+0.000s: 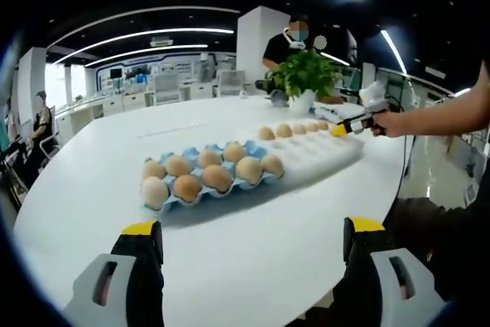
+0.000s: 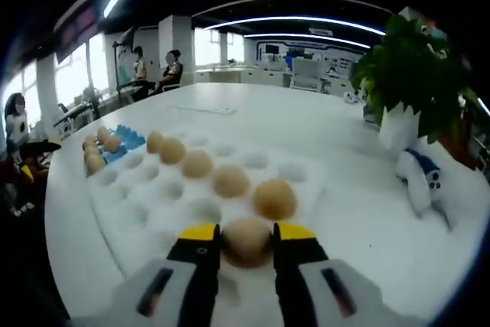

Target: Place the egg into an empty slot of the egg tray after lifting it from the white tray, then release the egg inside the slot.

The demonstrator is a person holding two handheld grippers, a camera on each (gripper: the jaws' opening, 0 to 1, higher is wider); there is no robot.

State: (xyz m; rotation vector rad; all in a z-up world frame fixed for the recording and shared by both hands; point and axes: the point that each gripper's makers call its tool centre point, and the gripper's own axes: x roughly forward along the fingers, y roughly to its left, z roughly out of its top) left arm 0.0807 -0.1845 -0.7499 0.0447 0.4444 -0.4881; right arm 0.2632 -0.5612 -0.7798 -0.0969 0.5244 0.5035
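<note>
Left gripper view, left to right: the blue egg tray lies on the round white table, most slots already holding eggs, with a corner of bare blue at its far end; any vacant slot there cannot be confirmed from here. Just beside it, end to end, lies the white tray with a row of eggs along its far edge. The left gripper hovers low over the near table, jaws spread wide, holding nothing. At the right, the right gripper reaches over the white tray's far end. Right gripper view: the egg tray sits at far left, the white tray spreads across the middle, a potted plant stands at right. The right gripper has its yellow-tipped jaws pinching an egg by its sides, at or just above the white tray's near dimples. Judgement: step in hand is the lift. Keep the squeeze light and even, raise straight up clear of the neighbouring egg, then carry left toward the blue tray, lower fully into a vacant slot before parting the jaws.
</note>
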